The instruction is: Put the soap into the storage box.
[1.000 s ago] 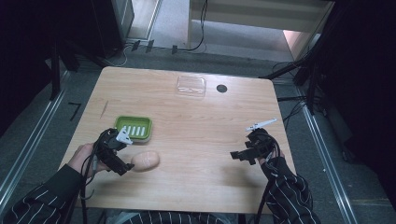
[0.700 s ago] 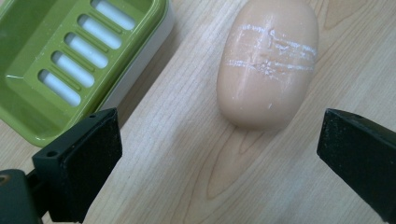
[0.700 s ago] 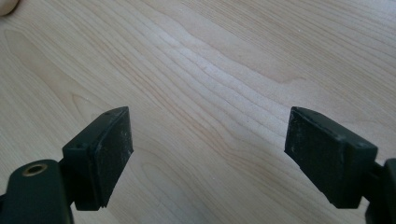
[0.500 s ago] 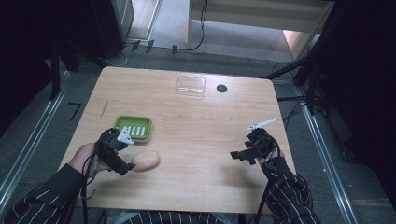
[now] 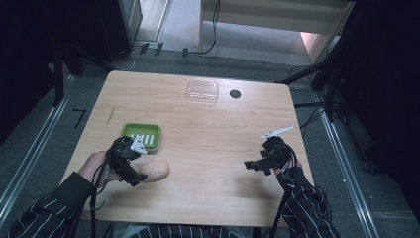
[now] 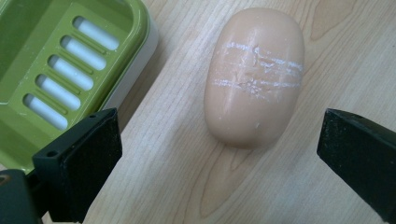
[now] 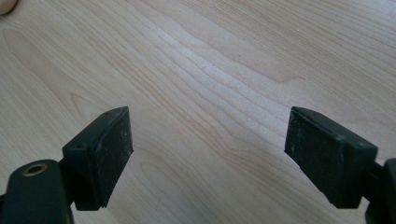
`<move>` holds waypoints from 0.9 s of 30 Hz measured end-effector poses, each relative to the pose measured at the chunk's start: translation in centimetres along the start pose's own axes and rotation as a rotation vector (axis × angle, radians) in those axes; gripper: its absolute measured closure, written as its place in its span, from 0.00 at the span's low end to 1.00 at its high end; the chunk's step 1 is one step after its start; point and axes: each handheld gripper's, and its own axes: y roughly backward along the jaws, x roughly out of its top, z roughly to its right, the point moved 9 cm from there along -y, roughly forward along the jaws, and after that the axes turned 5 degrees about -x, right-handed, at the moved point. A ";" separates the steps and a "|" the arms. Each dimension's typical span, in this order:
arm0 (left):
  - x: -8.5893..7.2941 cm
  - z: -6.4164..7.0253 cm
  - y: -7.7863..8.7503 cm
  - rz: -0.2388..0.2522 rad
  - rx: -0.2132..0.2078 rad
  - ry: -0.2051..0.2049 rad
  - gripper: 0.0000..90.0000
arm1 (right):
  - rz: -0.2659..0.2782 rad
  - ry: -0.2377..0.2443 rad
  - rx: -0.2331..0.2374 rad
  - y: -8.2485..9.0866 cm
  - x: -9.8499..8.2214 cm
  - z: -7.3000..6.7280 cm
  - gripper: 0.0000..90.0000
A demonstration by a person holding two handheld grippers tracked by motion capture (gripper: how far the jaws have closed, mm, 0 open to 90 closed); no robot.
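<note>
Beside the soap dish (image 6: 56, 70), the left claw (image 6: 219, 149) still hovers wide over the soap (image 6: 254, 74).

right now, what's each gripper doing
left gripper: open, empty, over the peach oval soap bar
right gripper: open, empty, above the bare wooden table

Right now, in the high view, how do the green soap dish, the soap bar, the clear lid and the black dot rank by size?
1. green soap dish
2. clear lid and soap bar: too alike to rank
3. black dot

The left tool (image 5: 141, 173) seems to have edged slightly nearer the soap (image 5: 154, 170).
</note>
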 end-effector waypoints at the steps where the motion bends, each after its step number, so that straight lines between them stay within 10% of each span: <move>1: 0.0 0.0 0.0 0.001 0.000 0.000 0.01 | 0.000 0.000 0.000 0.0 0.0 0.0 0.18; 27: 1.8 -0.1 -1.8 -0.058 -0.055 -0.018 0.01 | -0.005 -0.010 0.003 -0.1 -0.1 0.0 0.18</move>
